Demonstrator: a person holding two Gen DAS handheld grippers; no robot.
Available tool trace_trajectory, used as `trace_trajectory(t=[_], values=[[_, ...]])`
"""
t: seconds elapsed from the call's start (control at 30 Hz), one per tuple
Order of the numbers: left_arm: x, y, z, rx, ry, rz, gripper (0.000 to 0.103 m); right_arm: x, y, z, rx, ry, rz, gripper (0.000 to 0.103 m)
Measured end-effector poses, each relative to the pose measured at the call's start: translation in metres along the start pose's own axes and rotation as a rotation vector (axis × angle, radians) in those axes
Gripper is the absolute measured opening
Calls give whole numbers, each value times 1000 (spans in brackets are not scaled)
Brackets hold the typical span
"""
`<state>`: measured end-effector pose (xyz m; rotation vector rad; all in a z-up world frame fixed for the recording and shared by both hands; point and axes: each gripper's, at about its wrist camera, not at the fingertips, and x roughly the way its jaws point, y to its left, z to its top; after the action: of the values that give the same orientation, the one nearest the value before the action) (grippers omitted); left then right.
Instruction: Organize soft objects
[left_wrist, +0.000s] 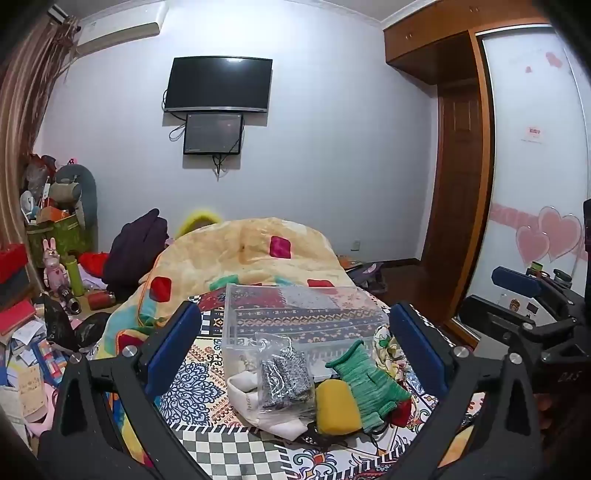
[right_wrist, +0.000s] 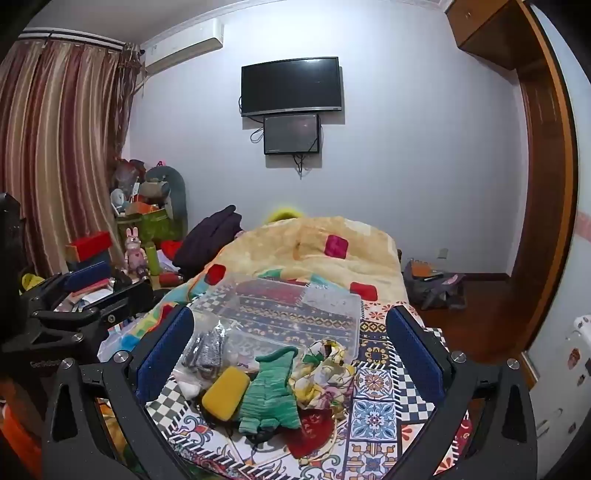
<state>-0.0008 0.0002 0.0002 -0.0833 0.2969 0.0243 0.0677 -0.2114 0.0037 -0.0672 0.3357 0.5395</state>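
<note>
Hovering over the patterned bedspread (left_wrist: 192, 398), your left gripper (left_wrist: 295, 347) has its blue-padded jaws spread wide with nothing between them but air; the heap of soft things sits below the gap. Going left to right in the left wrist view: a white cloth (left_wrist: 243, 395) lies at the heap's left edge, with a clear plastic bag of grey speckled fabric (left_wrist: 284, 376) resting on top of it. Just beside that comes a yellow sponge (left_wrist: 338, 406), touching a green knitted glove (left_wrist: 369, 387) whose cuff points away from you. A floral cloth (left_wrist: 386, 350) is bunched at the far right, and a red item peeks out beneath the glove. Behind the heap stands a clear plastic storage box (left_wrist: 303, 314), with a yellow blanket (left_wrist: 251, 247) rumpled beyond it.

Your right gripper (right_wrist: 290, 350) hangs just as wide open and holds nothing, straddling the same heap from the right side. At that view's left edge you can see your other gripper.
</note>
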Motion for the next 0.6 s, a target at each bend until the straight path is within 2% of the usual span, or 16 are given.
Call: trace_trajectory(t=[0.03,0.6], values=[[0,0,0,-1,0,-1,103,1,1,0,-13,18,-2,103],[-6,-9,7,27,-9,-28,103,-7,-1,3,27,-4,14,103]])
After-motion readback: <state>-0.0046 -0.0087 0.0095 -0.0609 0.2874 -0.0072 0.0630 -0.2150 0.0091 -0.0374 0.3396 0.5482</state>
